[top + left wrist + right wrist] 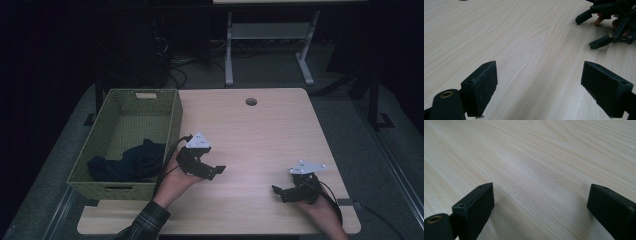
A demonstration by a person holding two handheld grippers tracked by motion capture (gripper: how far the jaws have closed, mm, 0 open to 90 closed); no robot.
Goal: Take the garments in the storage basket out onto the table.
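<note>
Left tool (207, 170) sits low over the worktop (260, 135) with jaws wide apart and empty, just right of the basket (170, 107) (dark cloth (131, 161) heaped at its near end). Right tool (285, 192) is near the front edge, jaws apart too, gripping nothing.

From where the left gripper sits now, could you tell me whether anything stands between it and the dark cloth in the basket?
Yes: the basket's near side wall rises between the left gripper and the dark cloth. The gripper points away from it, jaws open over bare table.
</note>
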